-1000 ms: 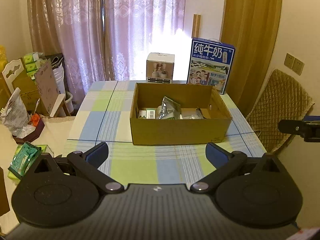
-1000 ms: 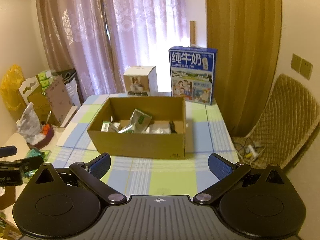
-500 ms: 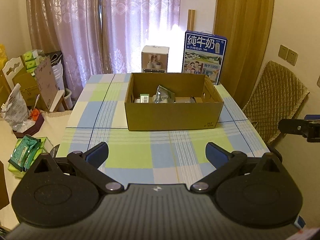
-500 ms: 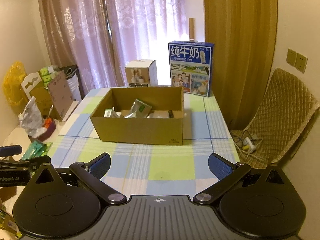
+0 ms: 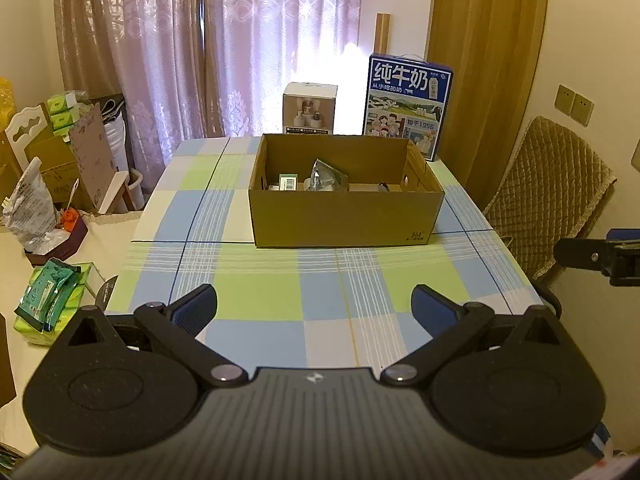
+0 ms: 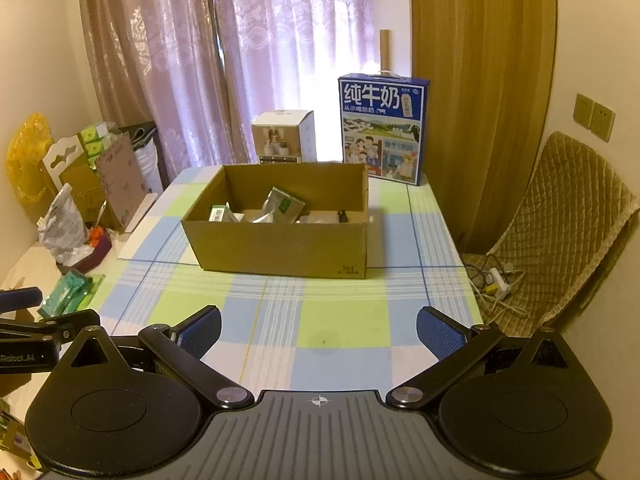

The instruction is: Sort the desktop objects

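Observation:
An open cardboard box (image 5: pixel 344 220) (image 6: pixel 280 246) stands on the checked tablecloth (image 5: pixel 280 300) (image 6: pixel 340 320). Inside lie a silver pouch (image 5: pixel 326 174) (image 6: pixel 282 210), a small green-and-white carton (image 5: pixel 288 181) (image 6: pixel 220 213) and other small items, partly hidden by the box walls. My left gripper (image 5: pixel 316 310) hangs open over the near part of the table, well short of the box, with nothing between its fingers. My right gripper (image 6: pixel 318 330) is likewise open and empty. Each gripper shows at the edge of the other's view.
A blue milk carton case (image 5: pixel 408 106) (image 6: pixel 382 128) and a small white box (image 5: pixel 310 108) (image 6: pixel 284 136) stand behind the cardboard box. A quilted chair (image 5: pixel 548 196) (image 6: pixel 560 232) is at the right. Bags, green packets (image 5: pixel 48 300) and clutter lie on the left.
Both grippers have drawn back from the box and risen a little; the box looks smaller and more bare cloth shows in front. Both stay open and empty.

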Tool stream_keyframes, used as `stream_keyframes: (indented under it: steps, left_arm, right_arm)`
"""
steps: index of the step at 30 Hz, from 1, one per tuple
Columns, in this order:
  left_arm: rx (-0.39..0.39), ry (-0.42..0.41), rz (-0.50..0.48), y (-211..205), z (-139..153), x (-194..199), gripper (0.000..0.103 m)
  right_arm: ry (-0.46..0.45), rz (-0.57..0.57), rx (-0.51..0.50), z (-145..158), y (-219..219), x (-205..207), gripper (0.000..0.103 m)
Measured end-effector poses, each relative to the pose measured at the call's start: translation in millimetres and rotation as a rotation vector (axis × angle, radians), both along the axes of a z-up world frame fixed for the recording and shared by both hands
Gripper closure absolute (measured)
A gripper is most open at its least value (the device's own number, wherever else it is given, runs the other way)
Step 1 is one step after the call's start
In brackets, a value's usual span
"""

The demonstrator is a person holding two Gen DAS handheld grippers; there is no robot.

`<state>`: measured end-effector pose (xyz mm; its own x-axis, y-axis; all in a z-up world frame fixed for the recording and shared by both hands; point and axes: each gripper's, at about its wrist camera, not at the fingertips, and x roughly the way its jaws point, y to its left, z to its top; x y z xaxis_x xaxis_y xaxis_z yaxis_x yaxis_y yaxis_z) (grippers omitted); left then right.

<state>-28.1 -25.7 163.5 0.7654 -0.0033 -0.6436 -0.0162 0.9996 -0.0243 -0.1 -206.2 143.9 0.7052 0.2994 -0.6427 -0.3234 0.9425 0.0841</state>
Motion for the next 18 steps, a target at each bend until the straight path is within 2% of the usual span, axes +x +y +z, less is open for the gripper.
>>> stream_keyframes:
  steps: [18]
  left_arm:
    - [0.001,0.006,0.008,6,-3,10,0.001]
  right_arm:
    - [0.011,0.009,-0.017,-8,3,8,0.002]
